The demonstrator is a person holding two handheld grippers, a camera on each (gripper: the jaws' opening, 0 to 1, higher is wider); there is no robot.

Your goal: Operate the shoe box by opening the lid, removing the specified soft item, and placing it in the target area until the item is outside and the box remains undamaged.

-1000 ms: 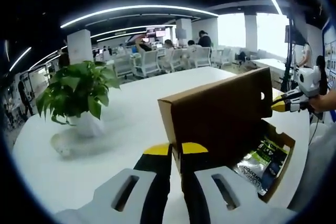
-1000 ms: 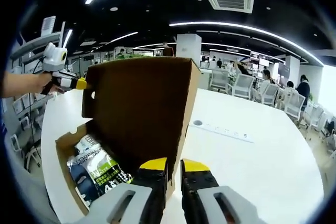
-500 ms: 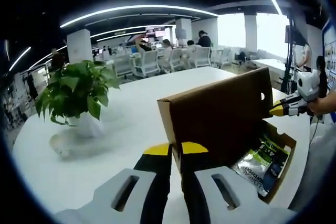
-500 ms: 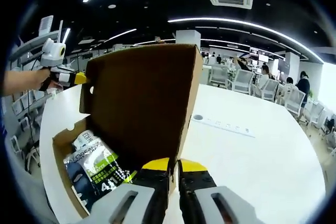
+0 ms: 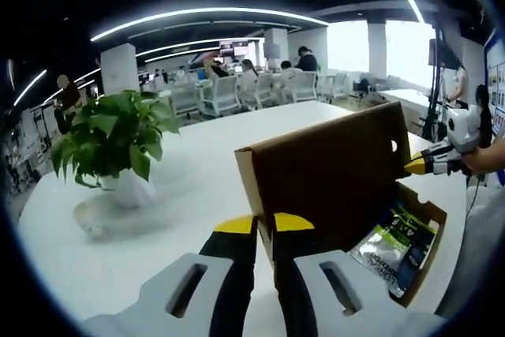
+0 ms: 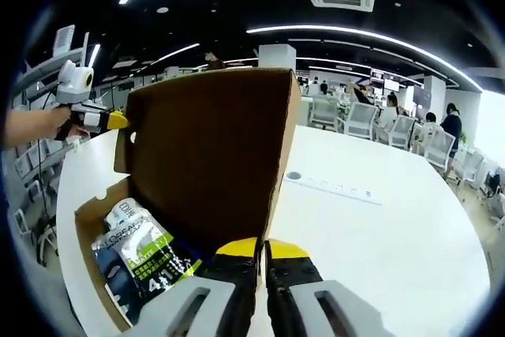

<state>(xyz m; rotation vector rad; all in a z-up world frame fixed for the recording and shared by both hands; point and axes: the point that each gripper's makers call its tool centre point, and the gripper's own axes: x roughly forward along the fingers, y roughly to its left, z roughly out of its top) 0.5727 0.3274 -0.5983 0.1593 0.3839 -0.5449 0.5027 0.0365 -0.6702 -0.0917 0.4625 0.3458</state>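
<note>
On the wide white table stood the brown cardboard shoe box, its lid raised upright on the hinge side so that the brown inner face showed in the right gripper view.

Beyond the box, in the left gripper view, a potted green plant in a white pot sat well apart from it on the table, with rows of white office chairs farther back. In the right gripper view a flat white power strip lay on the table past the lid's edge.

Inside the box lay the soft item, a packaged pouch printed in green, white and dark blue, flat on the bottom and seen also from the left gripper view.

The left gripper had its yellow-tipped jaws drawn close on one end of the upright lid, at its lower corner. The right gripper pinched the opposite end of the lid in the same way, jaws nearly together with the cardboard edge between them; it appeared too at the far side of the left gripper view, held in a person's hand.
</note>
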